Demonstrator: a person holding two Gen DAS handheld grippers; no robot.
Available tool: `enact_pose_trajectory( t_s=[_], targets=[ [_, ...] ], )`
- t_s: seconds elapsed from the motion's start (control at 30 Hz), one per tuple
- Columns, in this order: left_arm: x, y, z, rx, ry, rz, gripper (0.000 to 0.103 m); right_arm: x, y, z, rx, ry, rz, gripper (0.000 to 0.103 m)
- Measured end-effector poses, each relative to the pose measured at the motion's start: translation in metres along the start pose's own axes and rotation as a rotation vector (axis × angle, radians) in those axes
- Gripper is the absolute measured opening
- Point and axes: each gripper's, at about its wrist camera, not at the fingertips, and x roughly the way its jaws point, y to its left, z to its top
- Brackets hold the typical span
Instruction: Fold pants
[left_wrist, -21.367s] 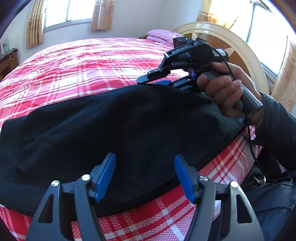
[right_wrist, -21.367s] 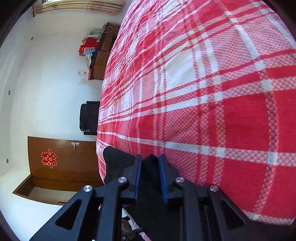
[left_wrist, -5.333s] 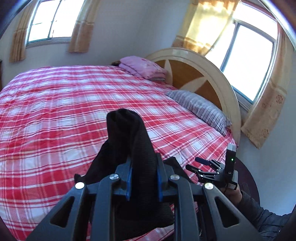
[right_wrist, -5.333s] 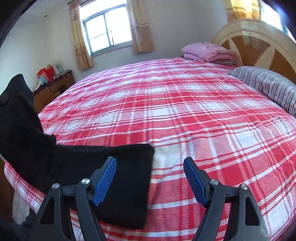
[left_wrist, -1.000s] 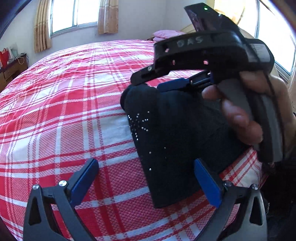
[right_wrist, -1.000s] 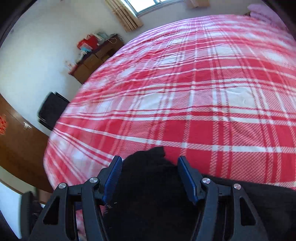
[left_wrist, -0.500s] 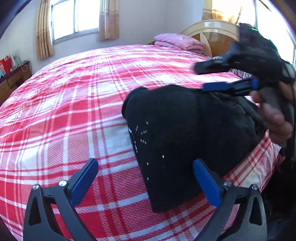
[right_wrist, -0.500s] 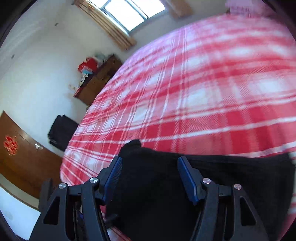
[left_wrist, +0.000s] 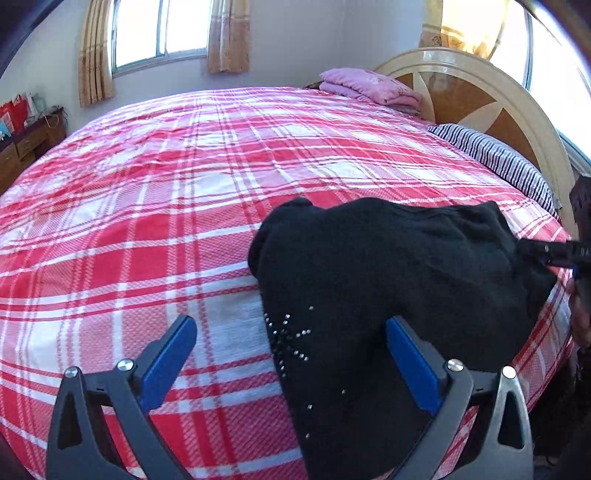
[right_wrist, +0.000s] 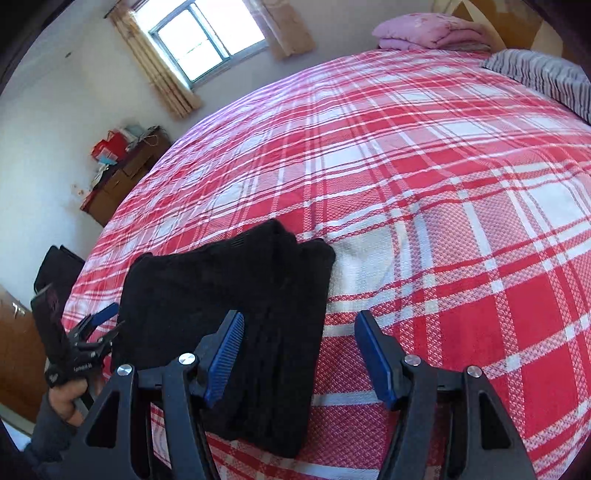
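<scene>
**Folded black pants lie near the bed's edge, both tongs apart**

Red-and-white plaid covers the bed (left_wrist: 184, 184) in the left wrist view, with a folded pink blanket (left_wrist: 369, 86) and a striped pillow (left_wrist: 495, 162) up by the curved wooden headboard (left_wrist: 476, 99). A curtained window (left_wrist: 159, 29) sits in the far wall. The black pants (left_wrist: 369, 280) lie folded on the bedspread near its front edge, small silvery studs showing on the nearer part. The left tongs (left_wrist: 291, 363) hang above the pants with their blue pads wide apart, nothing pressed between them. At the right border the right tongs (left_wrist: 554, 253) just reach the far edge of the fabric; their state cannot be read from this side.

Seen from the right wrist, the same plaid bed (right_wrist: 443, 184) runs back to a window (right_wrist: 210, 37) and a wooden cabinet (right_wrist: 118, 181) piled with red items. The pants (right_wrist: 229, 295) rest as a layered bundle at the near left part of the bed. The right tongs (right_wrist: 299, 360) stand apart above the bundle's right edge, gripping nothing. Beyond the pants' left side, a hand (right_wrist: 68, 397) holds the left tongs (right_wrist: 99, 326), jaws apart.
</scene>
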Motion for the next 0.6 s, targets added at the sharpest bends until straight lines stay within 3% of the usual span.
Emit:
enact_pose_trajectory(
  t_s=[0.27, 0.47, 0.6],
  targets=[
    [0.004, -0.003, 0.000, -0.031, 0.016, -0.055, 0.103, 0.008, 0.012, -0.005, -0.062, 0.021, -0.004, 0.064],
    [0.011, -0.005, 0.007, -0.012, 0.019, -0.084, 0.103, 0.021, 0.015, 0.002, -0.016, 0.040, 0.015, 0.063],
    [0.012, -0.001, 0.009, -0.027, 0.024, -0.122, 0.103, 0.022, 0.014, 0.002, 0.003, 0.039, 0.019, 0.052]
  ],
)
